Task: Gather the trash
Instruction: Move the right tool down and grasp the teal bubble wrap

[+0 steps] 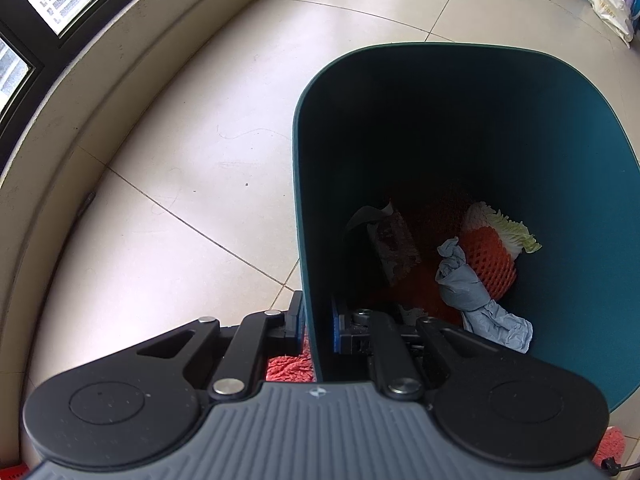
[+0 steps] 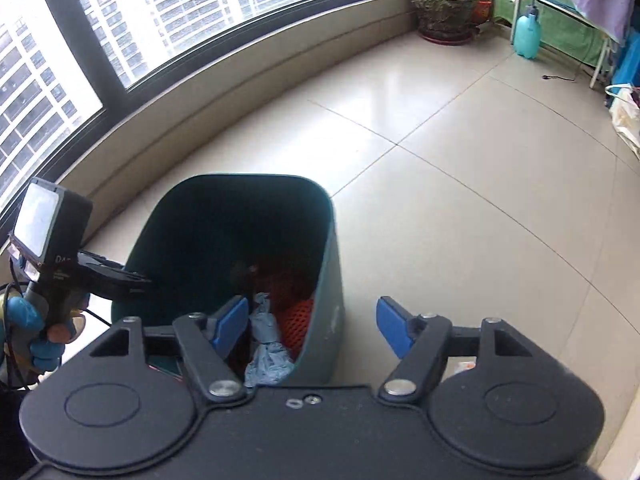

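1. Left hand-held gripper (image 1: 316,332): clamped on the near wall of the teal bin (image 1: 592,208), one pad outside, one inside; jaws almost fully closed on the thin plastic.
2. Right hand-held gripper (image 2: 312,330): jaws spread wide, nothing between the blue pads (image 2: 230,326); it hangs above the bin's near right corner, with the left pad over the opening and the right pad over bare floor (image 2: 460,184).
3. Bin contents, from the near wall inward: a crumpled blue-grey paper wad (image 1: 464,284), an orange foam fruit net (image 1: 490,262) touching it, a pale cabbage leaf (image 1: 514,232) behind the net, and a dark flat scrap (image 1: 394,246) towards the left wall.
4. Key relation: no loose trash shows on the floor around the bin in either view. Judged, the free right gripper is the one to fetch any next piece, the bin lying below and slightly left of it.
5. Beyond the bin: a potted plant (image 2: 444,10) and a blue spray bottle (image 2: 527,36) near the far wall.
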{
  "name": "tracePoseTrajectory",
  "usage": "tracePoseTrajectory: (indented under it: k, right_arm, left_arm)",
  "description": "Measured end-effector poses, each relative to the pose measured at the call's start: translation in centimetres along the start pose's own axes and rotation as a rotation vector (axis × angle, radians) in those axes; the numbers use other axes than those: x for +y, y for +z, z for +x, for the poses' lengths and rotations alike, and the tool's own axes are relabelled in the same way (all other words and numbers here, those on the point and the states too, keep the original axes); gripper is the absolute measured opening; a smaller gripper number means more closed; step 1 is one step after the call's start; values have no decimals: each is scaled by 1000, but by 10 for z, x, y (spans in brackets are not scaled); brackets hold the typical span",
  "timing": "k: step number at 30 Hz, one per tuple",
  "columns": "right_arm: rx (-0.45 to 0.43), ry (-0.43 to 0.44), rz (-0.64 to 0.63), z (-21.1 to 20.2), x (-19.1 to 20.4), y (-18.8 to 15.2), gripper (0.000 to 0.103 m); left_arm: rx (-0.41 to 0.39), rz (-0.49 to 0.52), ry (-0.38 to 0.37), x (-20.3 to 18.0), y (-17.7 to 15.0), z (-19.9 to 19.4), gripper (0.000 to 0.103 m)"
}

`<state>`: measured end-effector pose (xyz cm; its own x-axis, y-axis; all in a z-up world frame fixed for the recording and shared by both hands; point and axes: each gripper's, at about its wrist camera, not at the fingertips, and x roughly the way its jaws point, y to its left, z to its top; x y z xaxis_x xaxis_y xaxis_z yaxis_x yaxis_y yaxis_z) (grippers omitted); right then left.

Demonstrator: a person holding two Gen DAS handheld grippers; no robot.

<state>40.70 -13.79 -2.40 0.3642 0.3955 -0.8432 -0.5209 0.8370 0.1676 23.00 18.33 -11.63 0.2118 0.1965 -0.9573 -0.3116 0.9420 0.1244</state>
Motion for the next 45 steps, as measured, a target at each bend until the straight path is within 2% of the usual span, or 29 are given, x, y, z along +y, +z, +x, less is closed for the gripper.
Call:
tracePoseTrajectory:
  k: [7, 12, 14, 17, 20, 24, 32, 35, 41, 43, 45]
  right_arm:
    - [53, -258, 268, 23, -105, -42, 75]
    - [185, -381, 527, 65, -180, -83, 75]
    - [246, -429, 623, 84, -204, -106, 74]
    - [293, -485, 742, 108, -231, -134, 73]
    - [332, -484, 836, 129, -244, -162, 73]
    - [381, -496, 874, 153, -250, -179, 73]
    - [424, -466, 1033, 191, -274, -210, 71]
    - [461, -481, 1053, 201, -279, -219, 65]
    - [511, -491, 1043, 212, -281, -232, 34]
    - [519, -497, 1023, 211, -280, -231, 20]
    - [517, -499, 1002, 209, -278, -232, 14]
  left_arm:
    - [-3, 1, 9, -3, 0, -1, 12]
    - [-2, -2, 9, -3, 0, 0, 12]
    - [0, -3, 6, -3, 0, 0, 12]
    - [2, 2, 4, -3, 0, 0, 12]
    - [3, 8, 7, -3, 0, 0, 12]
    - [8, 10, 13, -3, 1, 2, 12]
    - [-8, 42, 39, -11, -2, 1, 12]
    - [-10, 51, 46, -12, -3, 0, 12]
    - [-8, 50, 47, -12, -2, 0, 12]
    - [-8, 49, 46, -12, -2, 0, 12]
    - [-7, 47, 44, -11, -2, 0, 12]
